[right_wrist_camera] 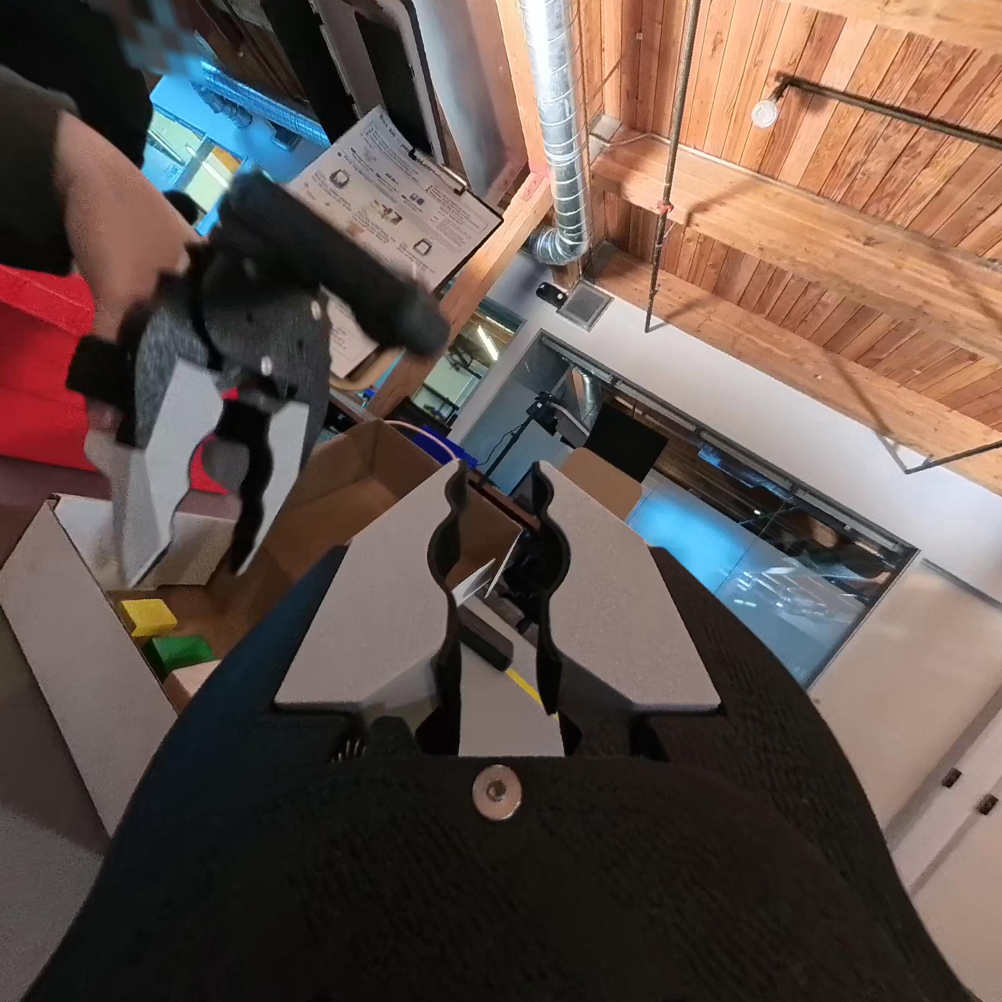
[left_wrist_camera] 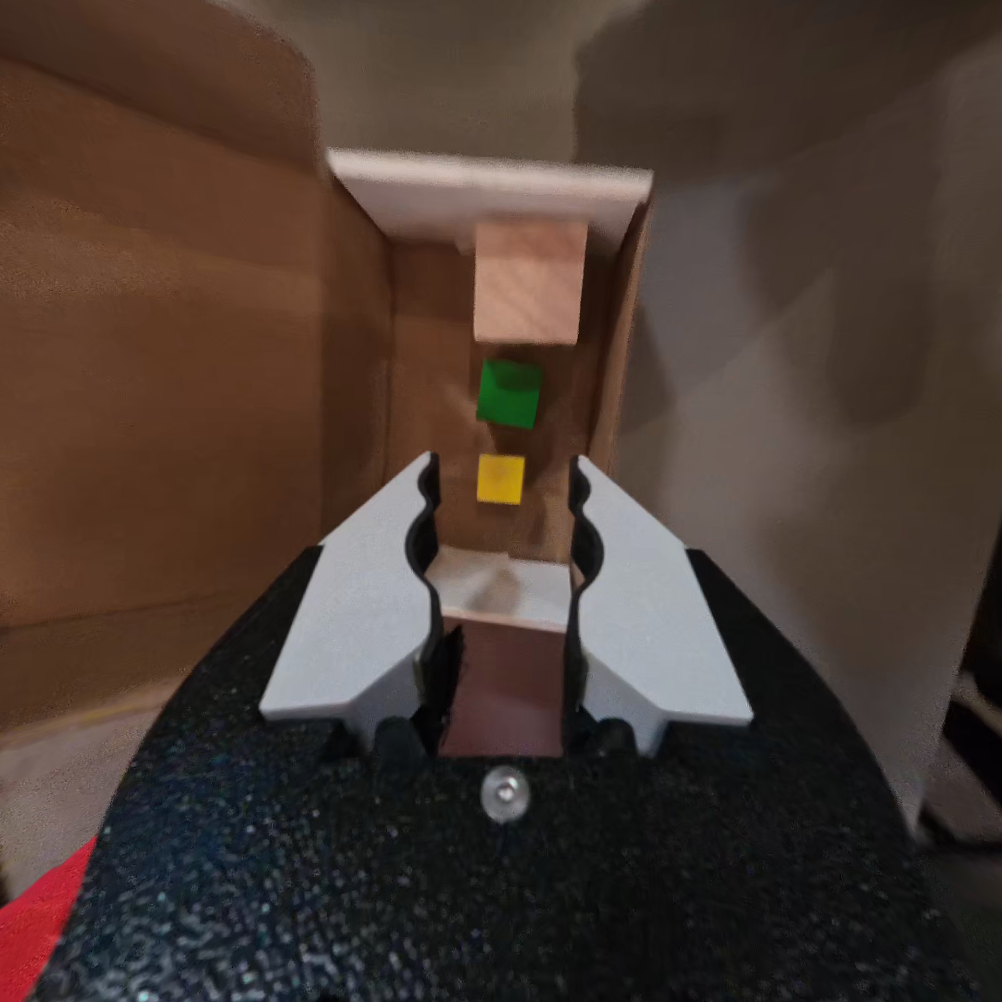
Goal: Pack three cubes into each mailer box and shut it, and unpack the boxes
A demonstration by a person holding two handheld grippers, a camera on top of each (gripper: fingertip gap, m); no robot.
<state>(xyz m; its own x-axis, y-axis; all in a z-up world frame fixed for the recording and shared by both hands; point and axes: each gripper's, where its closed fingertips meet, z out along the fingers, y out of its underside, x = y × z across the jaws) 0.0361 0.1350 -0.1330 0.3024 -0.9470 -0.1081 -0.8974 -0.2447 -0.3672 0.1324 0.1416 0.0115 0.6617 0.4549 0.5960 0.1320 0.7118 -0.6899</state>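
Left tongs (left_wrist_camera: 504, 477) spread, gripping nothing, hanging over open mailer box (left_wrist_camera: 618, 336). Just ahead of tips: yellow cube (left_wrist_camera: 500, 479), then green cube (left_wrist_camera: 508, 397), then plain wooden cube (left_wrist_camera: 528, 284). Right tongs (right_wrist_camera: 499, 488) spread too, bare, tilted upward beside same box.

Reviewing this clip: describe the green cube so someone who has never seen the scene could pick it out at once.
Find the open mailer box, white outside and brown inside, in front of the left gripper. Three cubes lie in a row on its floor; the green cube is the middle one, between the small yellow cube and the larger plain wooden cube.
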